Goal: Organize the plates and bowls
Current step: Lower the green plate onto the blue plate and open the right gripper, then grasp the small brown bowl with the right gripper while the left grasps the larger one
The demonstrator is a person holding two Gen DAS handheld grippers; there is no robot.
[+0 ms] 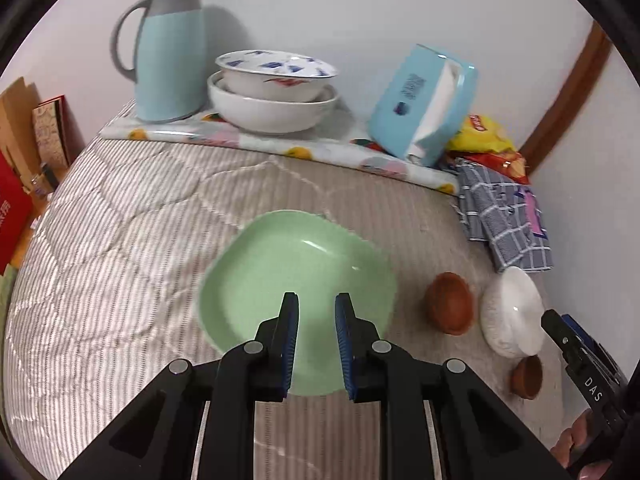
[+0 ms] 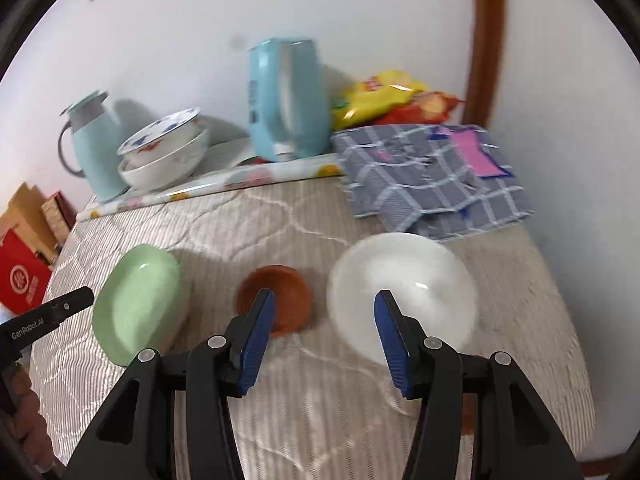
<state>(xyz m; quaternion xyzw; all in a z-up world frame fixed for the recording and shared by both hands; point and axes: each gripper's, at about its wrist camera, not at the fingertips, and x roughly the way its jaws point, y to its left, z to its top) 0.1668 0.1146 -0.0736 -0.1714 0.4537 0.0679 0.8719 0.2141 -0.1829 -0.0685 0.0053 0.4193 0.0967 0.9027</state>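
Little of the sorting looks done so far: at the far edge of the table, well beyond both sets of jaws, a patterned bowl [image 1: 276,74] already sits nested in a larger white bowl [image 1: 272,110] next to a blue thermos jug [image 1: 170,52], and that stack is the only sign of order. The rest lies loose on the striped cloth [image 1: 120,240]. The left gripper [image 1: 316,304] hangs over the near part of a green dish [image 1: 298,272], its jaws parted by a narrow gap with the dish floor showing between them, holding nothing; whether the tips touch the dish cannot be told. The right gripper [image 2: 324,300] stands wide open and empty, with a small brown bowl [image 2: 276,298] just ahead of its left jaw and an upturned white bowl [image 2: 404,292] ahead of its right jaw, the bare cloth showing between the two. A second, smaller brown bowl [image 1: 528,376] lies near the white one, to the right of the left jaws and close to the other tool. A tissue box [image 1: 424,104], snack bags [image 1: 484,136] and a checked cloth [image 2: 432,176] crowd the far right. By my reckoning four pieces remain to be gathered and stacked, so the job is in its early part, with the green dish seemingly the next to be taken up
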